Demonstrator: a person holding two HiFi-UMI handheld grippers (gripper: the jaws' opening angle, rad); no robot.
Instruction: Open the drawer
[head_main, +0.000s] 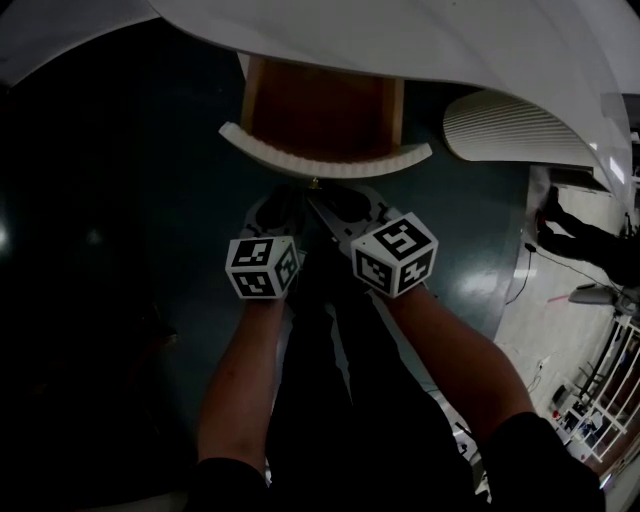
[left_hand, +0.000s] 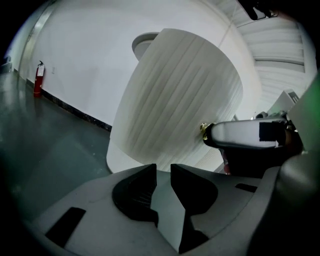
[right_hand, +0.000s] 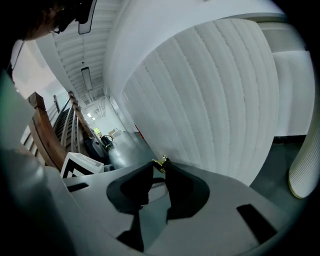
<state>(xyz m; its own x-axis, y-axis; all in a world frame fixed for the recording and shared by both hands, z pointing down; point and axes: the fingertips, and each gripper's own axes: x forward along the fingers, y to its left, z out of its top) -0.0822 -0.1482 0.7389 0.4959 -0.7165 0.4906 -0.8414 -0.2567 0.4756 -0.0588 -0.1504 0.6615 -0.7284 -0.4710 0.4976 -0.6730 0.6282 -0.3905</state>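
The drawer (head_main: 320, 110) stands pulled out from under a white curved desk, its wooden inside showing behind a ribbed white front (head_main: 325, 160). My right gripper (head_main: 318, 192) is shut on the small brass knob (right_hand: 160, 162) in the middle of that front (right_hand: 210, 90). My left gripper (head_main: 275, 208) hangs just left of it, a little short of the front (left_hand: 175, 100), its jaws (left_hand: 163, 170) apart with nothing between them. In the left gripper view the right gripper (left_hand: 245, 135) reaches in from the right, with the knob (left_hand: 204, 129) at its tip.
The white desk top (head_main: 450, 40) overhangs the drawer. A ribbed white rounded panel (head_main: 520, 130) stands to the right, over dark glossy floor (head_main: 100, 250). A red fire extinguisher (left_hand: 38, 79) leans by the far wall. A wooden railing (right_hand: 45, 130) runs at the left.
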